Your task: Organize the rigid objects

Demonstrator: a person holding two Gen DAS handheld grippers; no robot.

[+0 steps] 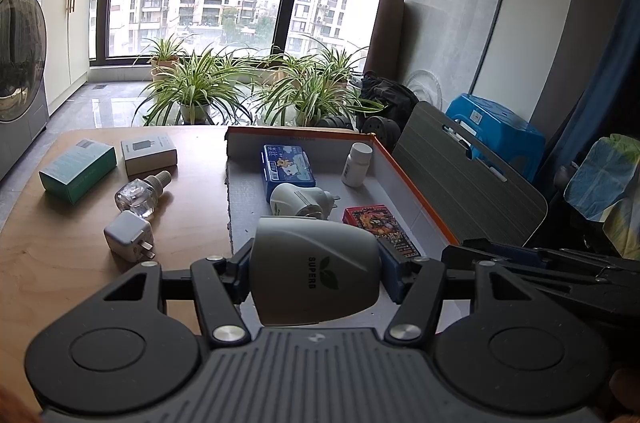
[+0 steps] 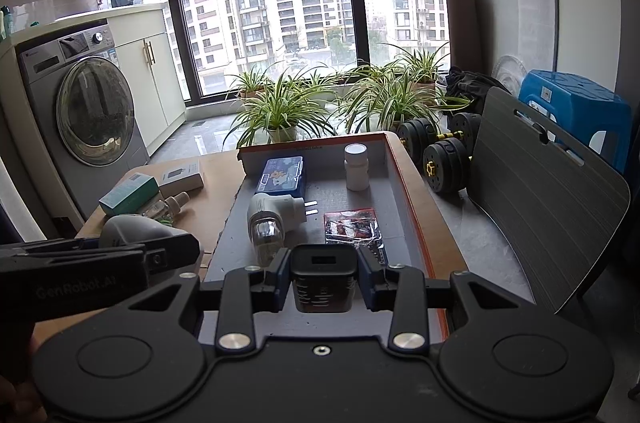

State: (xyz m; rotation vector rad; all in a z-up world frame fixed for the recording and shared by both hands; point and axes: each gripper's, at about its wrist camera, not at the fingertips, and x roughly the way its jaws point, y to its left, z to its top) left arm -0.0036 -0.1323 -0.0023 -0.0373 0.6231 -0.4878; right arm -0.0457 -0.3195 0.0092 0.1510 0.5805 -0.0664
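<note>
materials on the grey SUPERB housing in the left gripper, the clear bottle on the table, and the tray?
SUPERB housing: looks like matte moulded plastic, smooth with a printed logo. Clear bottle: transparent and glossy, glass or clear plastic, cannot tell which. Tray: likely cardboard, thin orange-edged walls with a grey inner face.

Both grippers clamped, side by side

The left gripper (image 1: pixel 314 273) has its jaws closed on a grey plug-in device (image 1: pixel 316 271); the right gripper (image 2: pixel 323 277), just right of the left one, has its jaws closed on a black charger (image 2: pixel 323 281). Both point slightly downward.
</note>
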